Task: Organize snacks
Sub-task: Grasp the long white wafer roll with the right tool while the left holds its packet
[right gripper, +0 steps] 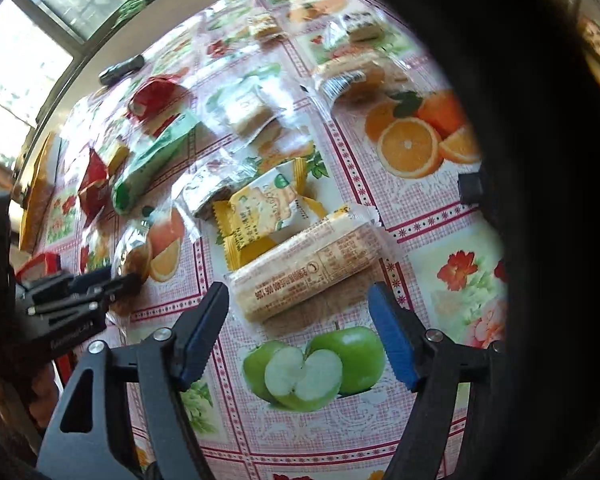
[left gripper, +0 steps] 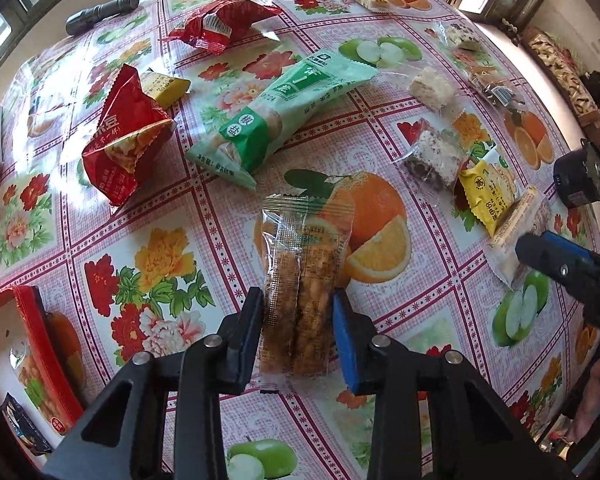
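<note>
Many wrapped snacks lie on a fruit-and-flower tablecloth (left gripper: 148, 240). My left gripper (left gripper: 298, 302) is shut on a clear packet of brown crispy sticks (left gripper: 304, 276), one finger on each side. My right gripper (right gripper: 298, 294) is open and empty, just short of a long cream biscuit pack (right gripper: 312, 264) that lies across its front. A yellow cracker packet (right gripper: 260, 216) lies behind that pack. In the left wrist view the right gripper (left gripper: 540, 252) shows at the right edge, by the same cream pack (left gripper: 516, 220) and yellow packet (left gripper: 486, 192).
A green biscuit pack (left gripper: 276, 116), two red bags (left gripper: 128, 140) (left gripper: 220, 22), white nougat pieces (left gripper: 432, 88) and a black torch (left gripper: 102, 14) lie further back. A red box (left gripper: 32, 344) stands at the near left. A dark shape blocks the right wrist view's right side.
</note>
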`<state>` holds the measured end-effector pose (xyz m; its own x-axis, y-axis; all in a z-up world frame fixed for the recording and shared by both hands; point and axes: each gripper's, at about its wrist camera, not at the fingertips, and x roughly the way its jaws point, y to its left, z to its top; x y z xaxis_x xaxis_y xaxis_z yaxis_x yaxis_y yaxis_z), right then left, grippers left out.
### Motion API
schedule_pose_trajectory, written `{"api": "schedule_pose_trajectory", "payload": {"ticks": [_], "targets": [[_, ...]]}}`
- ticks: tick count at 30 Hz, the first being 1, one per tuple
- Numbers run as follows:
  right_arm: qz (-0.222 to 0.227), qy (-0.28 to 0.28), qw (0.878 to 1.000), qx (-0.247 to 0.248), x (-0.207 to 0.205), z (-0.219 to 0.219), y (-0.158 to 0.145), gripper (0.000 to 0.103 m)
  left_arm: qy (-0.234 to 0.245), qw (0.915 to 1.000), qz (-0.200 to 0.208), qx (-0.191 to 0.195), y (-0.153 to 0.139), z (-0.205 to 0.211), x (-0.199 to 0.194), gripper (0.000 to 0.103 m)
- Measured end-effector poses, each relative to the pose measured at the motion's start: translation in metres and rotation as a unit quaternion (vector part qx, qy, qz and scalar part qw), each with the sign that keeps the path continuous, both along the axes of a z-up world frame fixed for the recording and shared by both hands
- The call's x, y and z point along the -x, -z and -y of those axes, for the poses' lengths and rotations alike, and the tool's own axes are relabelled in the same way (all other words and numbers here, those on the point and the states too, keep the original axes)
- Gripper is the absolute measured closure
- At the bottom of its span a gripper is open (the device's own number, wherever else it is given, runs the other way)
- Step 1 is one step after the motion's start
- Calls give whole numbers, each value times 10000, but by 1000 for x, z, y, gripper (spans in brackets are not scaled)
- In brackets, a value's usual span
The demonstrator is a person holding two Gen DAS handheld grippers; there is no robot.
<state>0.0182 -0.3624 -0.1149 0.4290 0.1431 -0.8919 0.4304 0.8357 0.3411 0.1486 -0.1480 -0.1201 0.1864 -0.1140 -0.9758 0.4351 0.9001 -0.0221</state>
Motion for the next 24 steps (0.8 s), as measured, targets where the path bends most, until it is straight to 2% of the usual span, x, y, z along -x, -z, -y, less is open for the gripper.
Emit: {"api": "schedule_pose_trajectory", "payload": {"ticks": [4,6,8,13,24], "targets": [[21,-199,9989,430,-17,-11,0,30,-84,9999,-32,74,1,-5,7,69],[86,-432,9962,746,-18,-16,-1,46,-116,9998,-56,132,1,-10,13,69],[165,-618,9941,872,-16,-17,-1,56,-144,9997,-54,167,0,-13,17,69],[290,-890,9923,806,-9,-15,-2,67,-216,9993,41,313,1,-25,32,69],[762,-1383,9834,893,24,-37,-19,67,-527,9958,37,748,-1,-52,79,70]]}}
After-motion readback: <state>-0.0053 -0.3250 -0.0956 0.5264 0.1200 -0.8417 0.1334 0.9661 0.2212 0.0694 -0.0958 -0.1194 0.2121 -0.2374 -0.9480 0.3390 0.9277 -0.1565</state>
